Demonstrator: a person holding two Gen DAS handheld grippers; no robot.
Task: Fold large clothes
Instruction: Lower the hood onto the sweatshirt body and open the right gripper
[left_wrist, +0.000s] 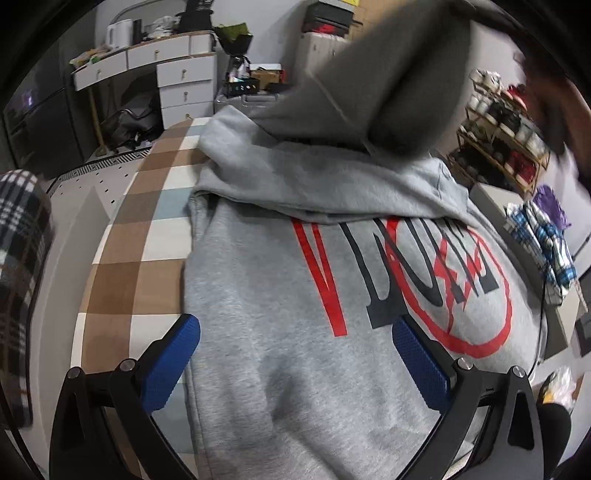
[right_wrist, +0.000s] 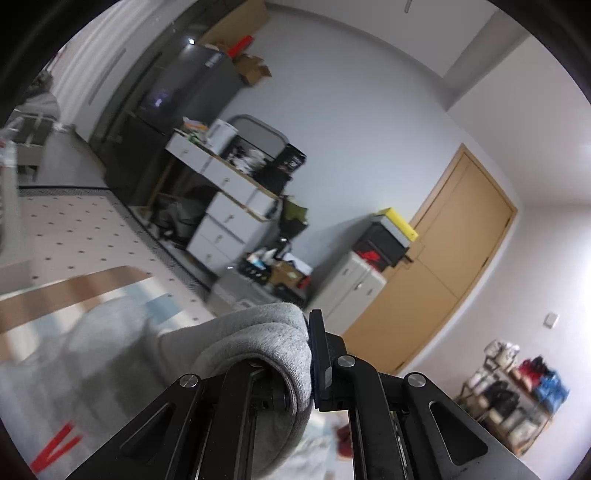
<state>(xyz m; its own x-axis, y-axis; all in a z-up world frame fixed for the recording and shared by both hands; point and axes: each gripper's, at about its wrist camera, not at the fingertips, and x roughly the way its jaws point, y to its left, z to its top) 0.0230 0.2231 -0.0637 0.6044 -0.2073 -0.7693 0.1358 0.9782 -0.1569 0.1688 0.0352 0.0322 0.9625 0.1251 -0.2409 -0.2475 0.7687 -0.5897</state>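
Left wrist view, from the left edge inward: a plaid cloth (left_wrist: 20, 266) well off to the left of the jaws, then the checkered surface (left_wrist: 122, 258) in brown, white and pale blue. The left gripper (left_wrist: 295, 354) hangs over the near part of the grey sweatshirt (left_wrist: 266, 302) – jaws wide apart, nothing between the pads, the left pad over the garment's left edge and the right pad over the printed chest. The sweatshirt lies flat on the surface ahead of and under those jaws, red and black lettering facing up. Beyond the jaws a band of grey cloth already lies folded across the upper chest, and above it a raised flap (left_wrist: 380, 81) of the same fabric is blurred in mid-air, up and to the right.

Right wrist view: the right gripper (right_wrist: 309, 354) has its jaws together, clamped on a thick fold of the grey sweatshirt, which bulges to the left of the jaws and trails down toward the surface. The camera looks out across the room at a desk with drawers (right_wrist: 225, 199) and a wooden door (right_wrist: 450, 258).

Judgement – folding looks at an early stage: one part appears laid over, another is being carried. The lifted portion is not yet set down, and the body fold is left to do.
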